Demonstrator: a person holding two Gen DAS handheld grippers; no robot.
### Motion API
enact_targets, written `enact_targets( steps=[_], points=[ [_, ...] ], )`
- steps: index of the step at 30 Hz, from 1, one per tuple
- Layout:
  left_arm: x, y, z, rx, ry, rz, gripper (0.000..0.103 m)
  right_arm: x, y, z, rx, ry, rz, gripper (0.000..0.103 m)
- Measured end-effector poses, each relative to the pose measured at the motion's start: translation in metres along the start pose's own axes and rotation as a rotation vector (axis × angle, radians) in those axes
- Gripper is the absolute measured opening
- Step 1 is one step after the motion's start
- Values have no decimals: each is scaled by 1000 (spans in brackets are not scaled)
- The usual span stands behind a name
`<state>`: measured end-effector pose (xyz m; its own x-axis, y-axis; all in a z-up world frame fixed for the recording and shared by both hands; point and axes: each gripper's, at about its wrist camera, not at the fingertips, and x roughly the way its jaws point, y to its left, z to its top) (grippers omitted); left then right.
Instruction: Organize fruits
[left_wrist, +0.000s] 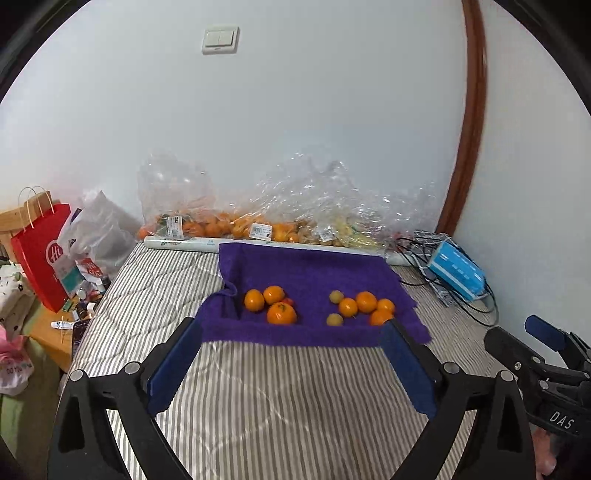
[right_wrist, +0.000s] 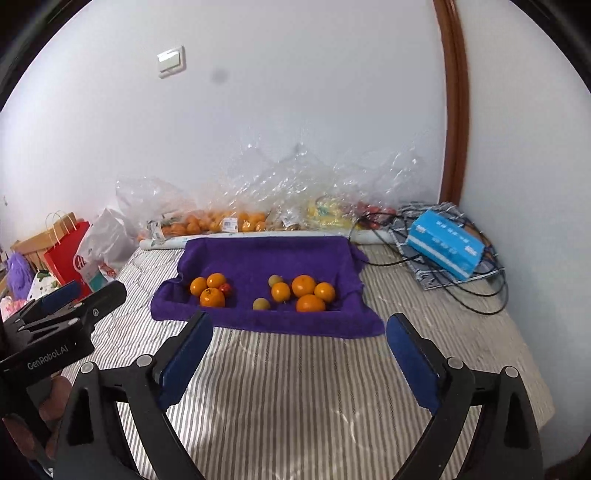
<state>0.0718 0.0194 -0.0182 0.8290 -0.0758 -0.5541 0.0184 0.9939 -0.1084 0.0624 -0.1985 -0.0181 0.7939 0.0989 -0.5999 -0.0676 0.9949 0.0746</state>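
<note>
I read this as a pause between picks: both tongs hang above the striped quilted bed cover (left_wrist: 258, 387), on my side of the purple terry towel (left_wrist: 314, 269), and neither carries anything.

On that towel the fruit already sits in 2 clusters. Toward its left side lie 3 orange mandarins (left_wrist: 281, 313) with a small red fruit (left_wrist: 288, 301) tucked against them. Toward its right side lie 4 more mandarins (left_wrist: 365, 301) and 2 small yellow-green round fruits (left_wrist: 334, 319) (plums, I would guess, though they are too small to tell). Behind the towel, against the wall, clear crinkled plastic bags of fruit (left_wrist: 221, 225) wait unsorted.

The left tongs (left_wrist: 291, 363) stand wide apart, blue pads touching nothing, with bare bed cover between them. The right tongs (right_wrist: 299, 360) are spread just as wide and equally empty.

The sorting looks partly done: the right cluster is mixed. My next move would likely be to reach past the towel's near edge, straddle 1 yellow-green fruit without nudging its orange neighbours, and close gently, since round fruit rolls on soft pile.
</note>
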Motion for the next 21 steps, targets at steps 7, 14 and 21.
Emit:
enact_targets(
  steps=[7, 14, 21],
  points=[
    [-33, -12, -8, 29, -46, 29, 99, -32, 1, -7, -2, -29, -9, 103],
    [-48, -19, -6, 41, -76, 40, 100, -42, -10, -9, 53, -35, 14, 103],
    [-46, -22, -9, 50, -66, 37, 100, -41, -15, -11, 78, -27, 7, 103]
  ],
)
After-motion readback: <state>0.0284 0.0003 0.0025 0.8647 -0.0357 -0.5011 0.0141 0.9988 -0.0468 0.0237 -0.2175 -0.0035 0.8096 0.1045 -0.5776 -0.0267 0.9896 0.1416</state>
